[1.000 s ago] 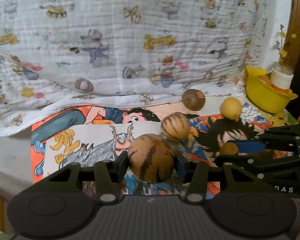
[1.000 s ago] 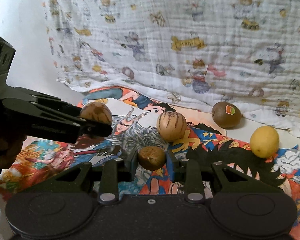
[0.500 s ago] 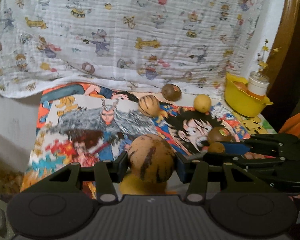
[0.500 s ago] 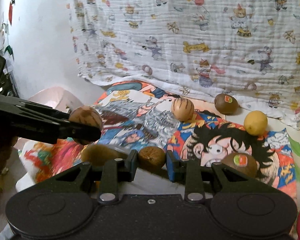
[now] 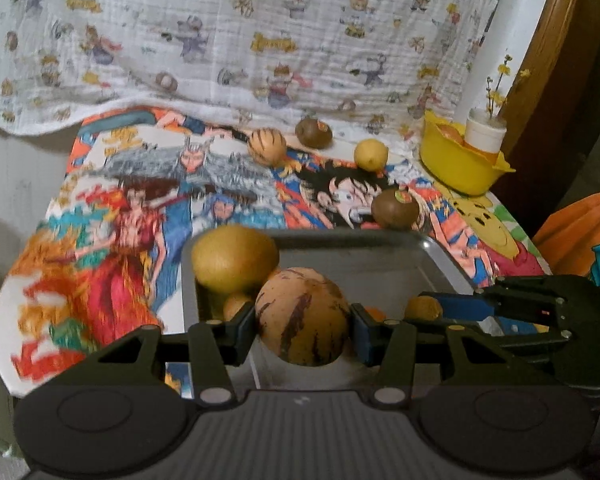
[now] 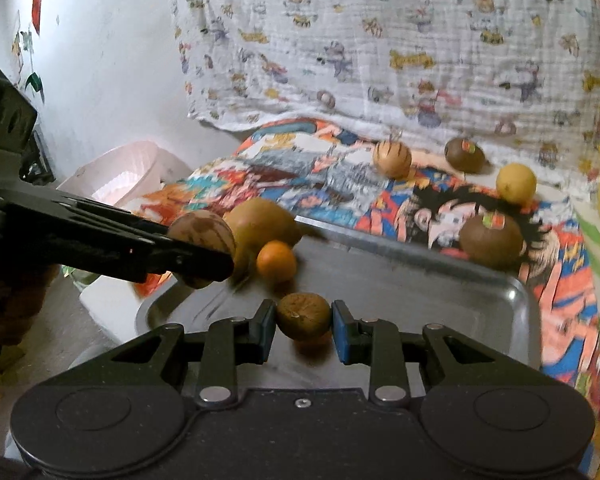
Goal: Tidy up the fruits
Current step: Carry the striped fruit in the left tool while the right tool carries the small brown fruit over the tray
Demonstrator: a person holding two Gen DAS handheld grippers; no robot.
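My left gripper (image 5: 303, 322) is shut on a tan striped melon-like fruit (image 5: 302, 316) and holds it over a metal tray (image 5: 440, 252). My right gripper (image 6: 303, 326) is shut on a small brown fruit (image 6: 303, 316) above the same tray (image 6: 512, 292). In the tray lie a yellow-green mango (image 5: 234, 258) and a small orange (image 6: 276, 261). On the cartoon cloth beyond lie a second striped fruit (image 5: 267, 146), two kiwis (image 5: 313, 133) (image 5: 395, 210) and a lemon (image 5: 371, 155).
A yellow bowl (image 5: 456, 168) with a white cup stands at the back right. A patterned white sheet (image 5: 240, 40) hangs behind. A pink basin (image 6: 120, 176) sits off the table's left side. An orange object (image 5: 580, 232) is at the right.
Both grippers have pulled back from the cloth with their fruits and now hover over the metal tray, which has come into view with the mango and orange in it.
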